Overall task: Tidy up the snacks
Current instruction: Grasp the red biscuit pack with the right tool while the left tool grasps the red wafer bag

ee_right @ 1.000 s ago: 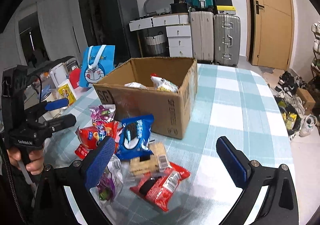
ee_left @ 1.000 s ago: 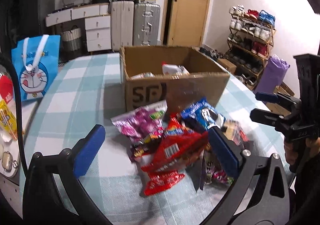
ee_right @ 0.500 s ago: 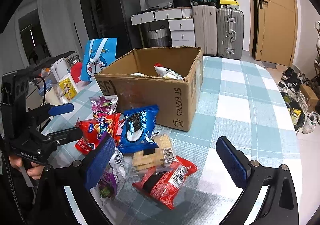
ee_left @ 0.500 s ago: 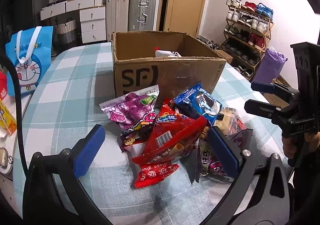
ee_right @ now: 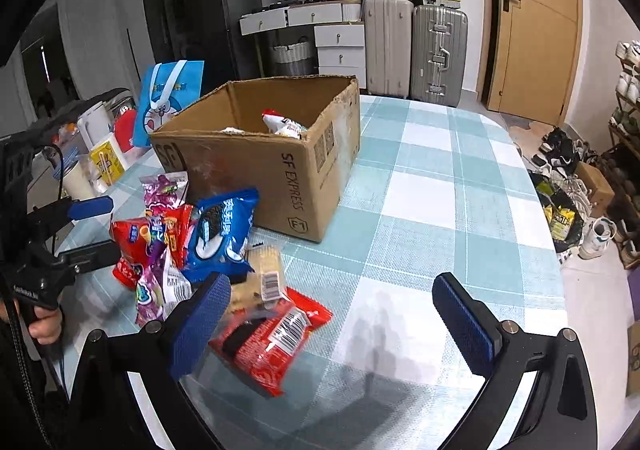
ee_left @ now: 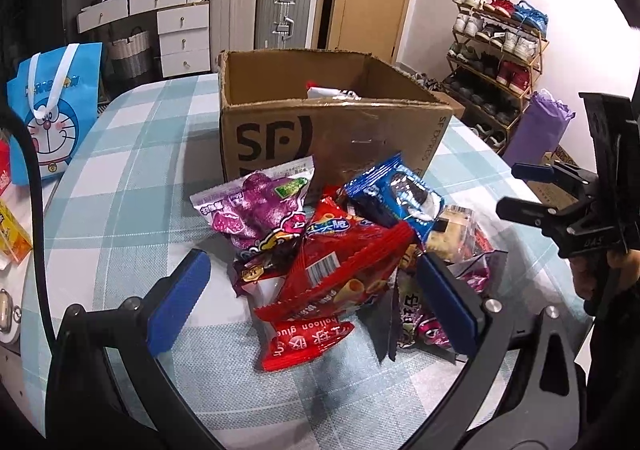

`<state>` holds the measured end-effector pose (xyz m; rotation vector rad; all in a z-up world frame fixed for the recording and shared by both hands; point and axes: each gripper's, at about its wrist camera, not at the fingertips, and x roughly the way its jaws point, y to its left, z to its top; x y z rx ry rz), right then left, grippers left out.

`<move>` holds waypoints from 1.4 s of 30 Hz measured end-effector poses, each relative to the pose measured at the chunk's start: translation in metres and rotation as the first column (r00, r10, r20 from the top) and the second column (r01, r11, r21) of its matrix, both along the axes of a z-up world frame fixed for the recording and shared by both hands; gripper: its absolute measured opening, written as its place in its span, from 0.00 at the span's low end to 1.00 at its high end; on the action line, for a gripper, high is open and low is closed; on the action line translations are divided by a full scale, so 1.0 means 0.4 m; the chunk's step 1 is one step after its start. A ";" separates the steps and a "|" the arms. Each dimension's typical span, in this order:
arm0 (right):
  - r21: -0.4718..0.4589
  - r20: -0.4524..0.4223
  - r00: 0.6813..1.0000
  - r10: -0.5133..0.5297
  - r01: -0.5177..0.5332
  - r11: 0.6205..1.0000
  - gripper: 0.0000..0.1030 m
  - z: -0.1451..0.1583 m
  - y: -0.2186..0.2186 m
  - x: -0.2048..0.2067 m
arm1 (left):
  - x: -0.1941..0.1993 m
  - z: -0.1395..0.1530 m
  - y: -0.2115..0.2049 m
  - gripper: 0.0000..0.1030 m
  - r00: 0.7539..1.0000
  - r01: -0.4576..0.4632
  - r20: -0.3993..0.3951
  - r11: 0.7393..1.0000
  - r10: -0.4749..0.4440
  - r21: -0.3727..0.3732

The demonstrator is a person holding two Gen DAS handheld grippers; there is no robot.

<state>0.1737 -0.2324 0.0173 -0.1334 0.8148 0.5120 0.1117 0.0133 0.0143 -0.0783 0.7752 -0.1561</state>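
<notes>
The left hand-held gripper (ee_left: 312,298) hangs with its blue-padded fingers spread wide and empty, low over the near side of a heap of snack packets on the desk (ee_left: 132,185), which wears a pale blue and white checked cloth. The right hand-held gripper (ee_right: 332,314) is likewise wide apart and holds nothing; its left pad sits above the heap's right fringe, its right pad over bare cloth.

Nearest the left gripper lies a small red sachet (ee_left: 308,338) printed "balloon glue". Over it leans a larger red wafer-roll bag (ee_left: 340,270), crinkled, with a barcode facing up. To its left is a purple and white gummy bag (ee_left: 260,205); to its right a blue sandwich-cookie pack (ee_left: 396,197), shiny and puffed. A clear-wrapped cracker pack (ee_right: 264,274) and a red packet with a barcode (ee_right: 276,338) lie at the heap's right end.

Just behind the heap, toward the middle of the desk, stands an open cardboard box (ee_left: 320,129) marked "SF EXPRESS", with a white packet (ee_right: 284,123) inside. A blue cartoon tote bag (ee_left: 52,109) stands at the desk's far left edge.
</notes>
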 end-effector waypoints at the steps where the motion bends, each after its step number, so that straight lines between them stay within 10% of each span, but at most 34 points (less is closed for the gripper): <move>1: -0.009 -0.016 1.000 0.007 -0.007 1.000 1.00 -0.006 -0.002 0.003 | 0.002 -0.002 -0.001 0.99 1.000 0.000 -0.001 1.000 0.000 0.002; 17: -0.065 -0.130 0.982 0.140 -0.149 0.987 1.00 -0.110 0.089 -0.028 | 0.018 -0.021 0.013 0.99 1.000 0.001 -0.026 1.000 -0.001 -0.023; 36: -0.151 -0.136 0.990 0.048 -0.068 0.986 0.99 -0.120 0.053 0.010 | 0.030 -0.040 0.008 0.99 0.999 0.002 -0.049 0.999 -0.004 -0.048; 42: -0.140 -0.136 0.989 0.058 -0.077 0.987 0.77 -0.128 0.075 0.008 | 0.040 -0.058 0.011 0.99 0.998 -0.003 -0.055 0.994 -0.002 -0.108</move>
